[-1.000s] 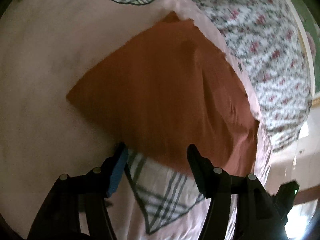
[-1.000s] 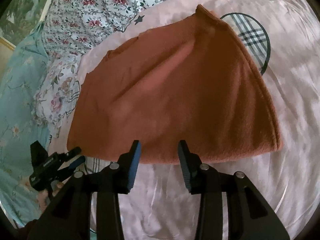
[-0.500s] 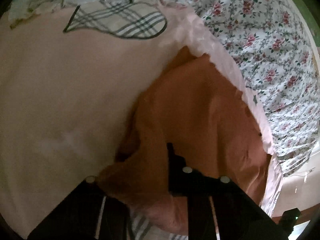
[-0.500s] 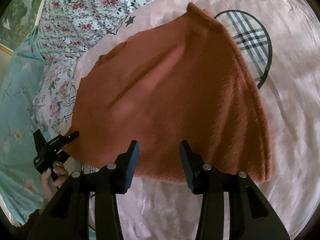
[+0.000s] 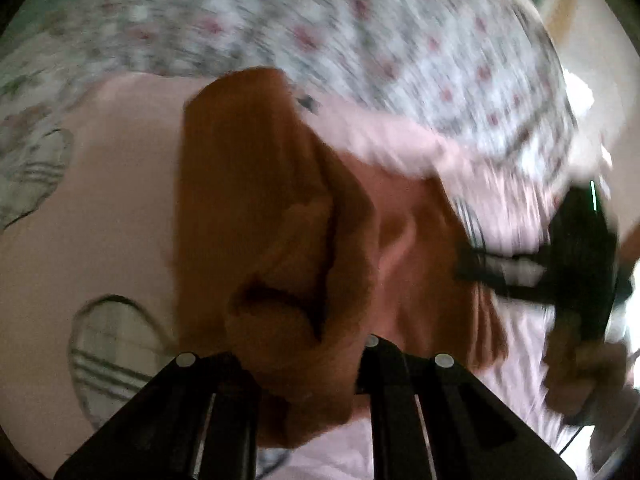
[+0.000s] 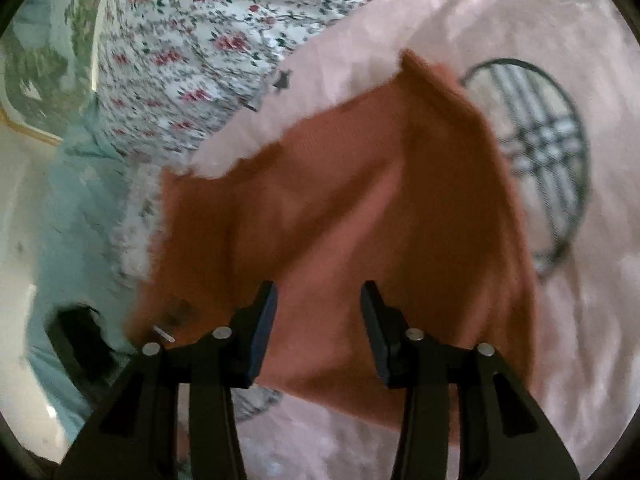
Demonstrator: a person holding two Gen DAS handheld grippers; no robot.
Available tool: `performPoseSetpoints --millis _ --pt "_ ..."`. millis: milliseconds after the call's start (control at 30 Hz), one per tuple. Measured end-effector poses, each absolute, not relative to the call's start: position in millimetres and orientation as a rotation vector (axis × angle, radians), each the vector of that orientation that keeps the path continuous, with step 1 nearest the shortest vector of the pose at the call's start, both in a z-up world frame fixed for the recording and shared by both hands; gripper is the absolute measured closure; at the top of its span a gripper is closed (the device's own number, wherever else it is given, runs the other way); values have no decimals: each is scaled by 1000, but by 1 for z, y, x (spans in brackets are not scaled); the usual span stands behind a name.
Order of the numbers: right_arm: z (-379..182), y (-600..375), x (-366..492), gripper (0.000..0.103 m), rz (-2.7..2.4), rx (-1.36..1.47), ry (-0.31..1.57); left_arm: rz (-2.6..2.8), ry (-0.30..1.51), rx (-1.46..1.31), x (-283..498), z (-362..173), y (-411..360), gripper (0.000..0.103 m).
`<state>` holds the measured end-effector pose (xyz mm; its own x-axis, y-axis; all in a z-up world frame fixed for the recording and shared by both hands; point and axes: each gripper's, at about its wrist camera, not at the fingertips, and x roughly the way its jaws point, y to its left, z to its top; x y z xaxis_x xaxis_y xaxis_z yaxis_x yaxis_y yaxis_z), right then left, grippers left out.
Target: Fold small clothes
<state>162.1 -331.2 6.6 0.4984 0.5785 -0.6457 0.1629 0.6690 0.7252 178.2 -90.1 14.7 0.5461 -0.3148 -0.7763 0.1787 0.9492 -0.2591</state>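
Observation:
A rust-orange garment (image 6: 380,220) lies on the pink sheet (image 6: 580,320). In the left wrist view my left gripper (image 5: 300,364) is shut on a bunched edge of the orange garment (image 5: 256,208) and holds it lifted and folded over itself; cloth hides the fingertips. My right gripper (image 6: 316,304) is open, its fingers over the garment's near edge with nothing between them. The right gripper also shows, blurred, at the right of the left wrist view (image 5: 576,248).
The pink sheet carries grey plaid patches (image 6: 548,152) (image 5: 108,352). A white floral quilt (image 6: 192,52) lies at the back and a pale blue cover (image 6: 68,208) at the left. The left wrist view is motion-blurred.
My left gripper shut on the garment's edge, then lifted and carried it over the rest of the cloth. My right gripper moved forward over the near edge and stayed open.

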Motion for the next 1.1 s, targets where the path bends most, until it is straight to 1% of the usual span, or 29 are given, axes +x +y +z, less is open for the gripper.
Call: performPoseSetpoints --millis 67,100,200,333,367,433,467,500,633,733,800,933,1000,1100 --pt "1 -327 181 30 341 861 1061 -316 991 -114 179 -4 -110 93" --pt "-4 -323 190 29 363 857 1072 -313 997 -102 178 -9 -115 93" --pt "-24 -305 221 29 412 841 1138 -312 994 -111 178 -12 -114 93" --pt "-39 -277 258 29 466 831 1170 -309 991 -130 179 -8 -108 93" --pt "-41 -270 266 30 465 819 1179 -304 989 -119 179 -6 -109 93" --pt "-42 -255 278 56 465 768 1192 -297 983 -95 174 -4 -109 93" --pt "-37 -247 283 77 444 707 1200 -290 977 -73 172 -1 -112 93" --pt "-31 -246 285 84 437 679 1195 -288 966 -50 172 5 -116 93" --pt "30 -268 267 86 517 637 1008 -381 894 -65 169 37 -129 92" --pt "58 -302 249 86 521 588 945 -494 876 -92 170 47 -155 91" --pt "54 -325 244 86 474 553 970 -546 912 -115 177 35 -177 91" --pt "8 -370 240 86 360 576 1069 -571 1018 -110 193 -8 -211 91" --pt "-7 -383 235 86 324 573 1089 -587 1038 -120 196 -14 -217 91" --pt "-9 -393 229 86 331 606 1054 -601 1027 -110 196 -11 -226 90"
